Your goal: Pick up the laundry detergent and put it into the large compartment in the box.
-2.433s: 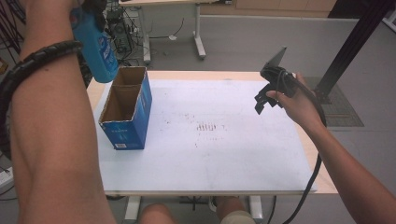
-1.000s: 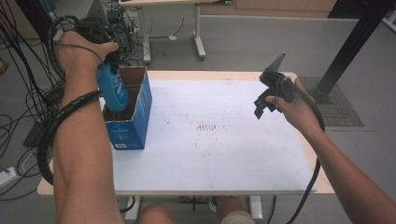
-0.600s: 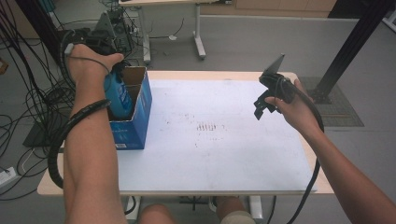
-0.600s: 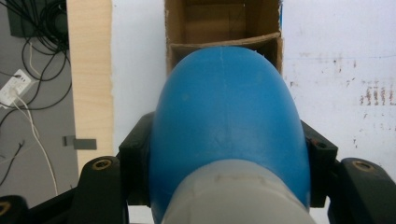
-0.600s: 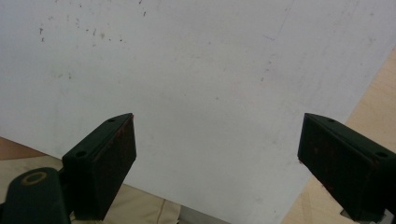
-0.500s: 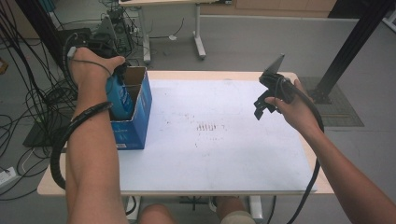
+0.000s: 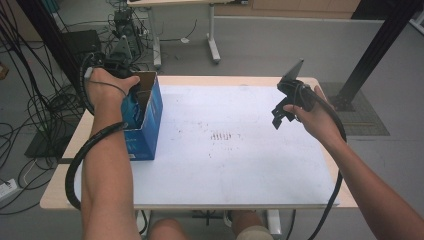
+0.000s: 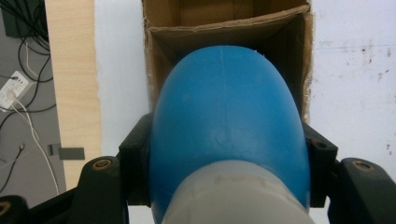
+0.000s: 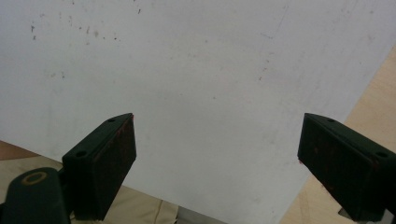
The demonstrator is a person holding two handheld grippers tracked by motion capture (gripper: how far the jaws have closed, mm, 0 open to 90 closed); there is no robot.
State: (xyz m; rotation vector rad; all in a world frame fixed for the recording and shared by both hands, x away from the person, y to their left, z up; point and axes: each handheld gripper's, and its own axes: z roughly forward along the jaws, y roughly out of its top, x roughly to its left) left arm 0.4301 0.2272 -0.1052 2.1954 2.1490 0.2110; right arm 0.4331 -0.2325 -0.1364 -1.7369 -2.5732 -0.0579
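A grey workshop floor strewn with black cables surrounds a white tabletop [image 7: 240,165] edged in pale wood, its middle marked only by a few dark specks. At the left end stands an open blue cardboard box [image 7: 150,120], brown inside with its flaps up.

The left claw [image 7: 131,107] is clamped on a blue bottle [image 8: 229,121] with a pale grey cap end, its black jaws pressing the rounded body from both sides. In the left gripper view the bottle points straight down into the mouth of the box [image 8: 224,28], its far end already past the torn cardboard rim. Over the last couple of seconds the left hand [image 7: 107,87] has come down from well above the box: the bottle hung clear in the air then, and now sits mostly between the box walls in the high view. Whether it touches the bottom yet cannot be told.

That suggests the placing step is nearly finished; what likely remains is a little more lowering, then letting go.

The right claw [image 7: 280,116] hangs above the right side of the tabletop, jaws wide apart with nothing between them, just where it was before.
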